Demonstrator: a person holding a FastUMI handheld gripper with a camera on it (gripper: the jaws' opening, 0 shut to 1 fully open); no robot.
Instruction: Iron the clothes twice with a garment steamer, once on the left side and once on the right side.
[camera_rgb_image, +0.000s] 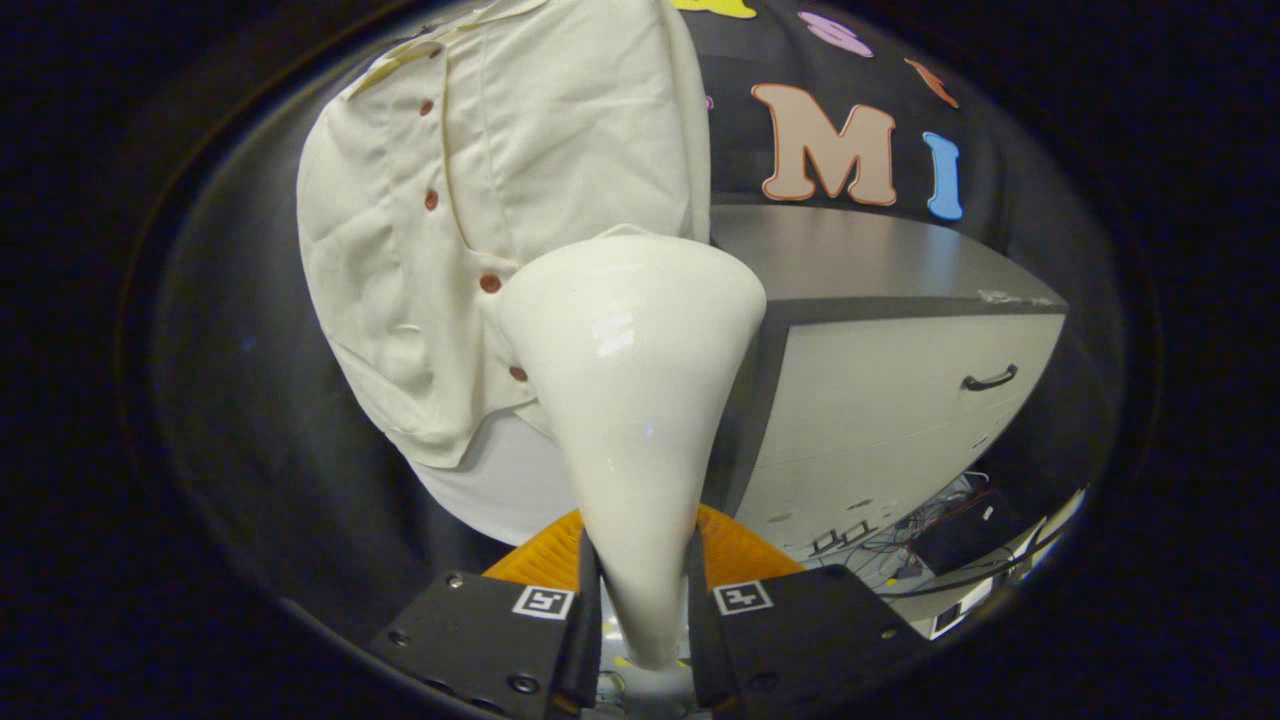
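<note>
A cream garment steamer (630, 400) with a wide flared head stands between my fingers, its narrow handle clamped by both. My gripper (640, 610) is shut on that handle. Beyond the steamer's head hangs a cream button-up shirt (500, 180) with small brown buttons down its placket. The head sits against or just in front of the shirt's lower right part, and I cannot tell whether it touches. The steamer hides the shirt's lower right hem.
A white cabinet (900, 410) with a grey top and a dark drawer handle stands to the right of the shirt. Cables and small boxes (930, 540) lie on the floor below it. Something orange (740, 550) lies behind the fingers.
</note>
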